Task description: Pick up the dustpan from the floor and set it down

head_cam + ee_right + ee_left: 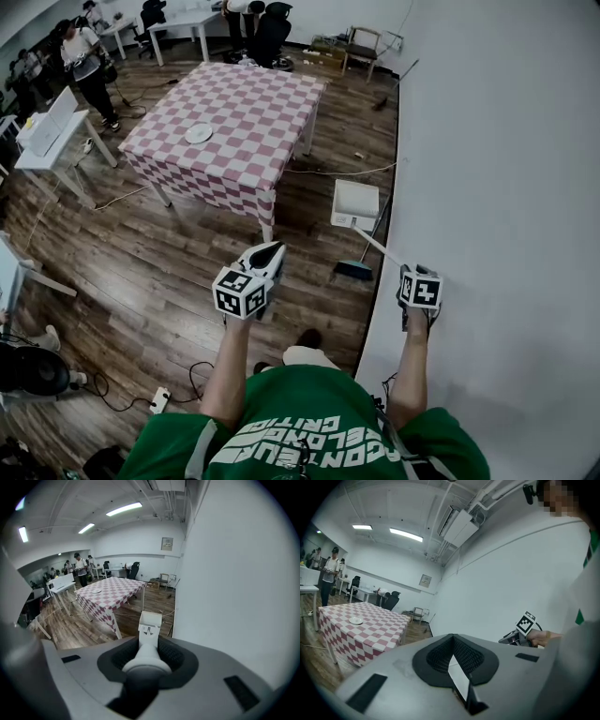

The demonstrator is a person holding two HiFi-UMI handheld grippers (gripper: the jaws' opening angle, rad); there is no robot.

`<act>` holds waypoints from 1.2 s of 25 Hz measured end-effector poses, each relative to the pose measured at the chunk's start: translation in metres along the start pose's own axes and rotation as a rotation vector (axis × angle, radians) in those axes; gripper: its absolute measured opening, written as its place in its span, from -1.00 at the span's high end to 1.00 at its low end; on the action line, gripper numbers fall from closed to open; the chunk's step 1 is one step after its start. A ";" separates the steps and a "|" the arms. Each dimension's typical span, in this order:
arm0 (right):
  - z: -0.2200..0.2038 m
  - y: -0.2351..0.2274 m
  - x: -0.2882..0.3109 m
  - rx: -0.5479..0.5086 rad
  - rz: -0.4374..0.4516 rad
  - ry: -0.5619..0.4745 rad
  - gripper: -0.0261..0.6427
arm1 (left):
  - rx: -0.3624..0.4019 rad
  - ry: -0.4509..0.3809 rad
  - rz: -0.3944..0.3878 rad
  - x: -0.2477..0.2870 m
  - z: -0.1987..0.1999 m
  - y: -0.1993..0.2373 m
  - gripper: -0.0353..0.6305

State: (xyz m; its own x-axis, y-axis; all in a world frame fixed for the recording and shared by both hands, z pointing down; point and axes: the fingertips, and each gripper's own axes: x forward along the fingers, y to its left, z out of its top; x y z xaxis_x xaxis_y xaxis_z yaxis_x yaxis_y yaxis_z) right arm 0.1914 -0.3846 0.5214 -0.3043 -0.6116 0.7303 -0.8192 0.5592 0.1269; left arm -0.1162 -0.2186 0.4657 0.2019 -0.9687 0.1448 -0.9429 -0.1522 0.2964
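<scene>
Dustpan [356,203], a white plastic box-shaped pan on a long white handle [380,248], sits out ahead of you on the right. It is close beside the plain white wall [497,187]. Whether it has cleared the brown wooden plank floor [141,253] I cannot tell.

Your right gripper [150,641] has its fingers clamped narrowly round the near end of that handle. It tips downward, which I judge lets the pan's weight hang away from you for carrying. Your left gripper [452,637] points level, with its fingers pinched together on nothing, so it seems to be held aside as a spare.

Just nearer than the pan stands a dark-headed broom [354,271], with its thin stick leaning toward the wall. It is likely parked there out of the way.

Count: one square table in a pink-and-white checked cloth [253,141] at the far left, one dustpan, one broom, two grippers, and one small white plate [199,133] on the table.
</scene>
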 end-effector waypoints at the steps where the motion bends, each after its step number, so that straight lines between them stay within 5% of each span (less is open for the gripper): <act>1: -0.004 0.007 0.000 -0.007 0.006 0.008 0.59 | -0.005 -0.005 0.010 -0.009 -0.001 0.003 0.88; 20: -0.069 0.231 0.043 -0.276 0.239 0.196 0.59 | -0.135 -0.085 0.387 -0.262 -0.052 0.099 0.88; 30: -0.088 0.348 0.083 -0.440 0.354 0.249 0.59 | -0.197 -0.103 0.528 -0.343 -0.090 0.125 0.88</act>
State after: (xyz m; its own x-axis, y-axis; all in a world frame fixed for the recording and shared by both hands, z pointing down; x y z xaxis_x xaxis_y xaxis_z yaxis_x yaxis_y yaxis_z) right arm -0.0764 -0.1916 0.6850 -0.3546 -0.2274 0.9070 -0.3963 0.9151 0.0745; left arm -0.2790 0.1122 0.5380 -0.3194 -0.9190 0.2311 -0.8398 0.3875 0.3803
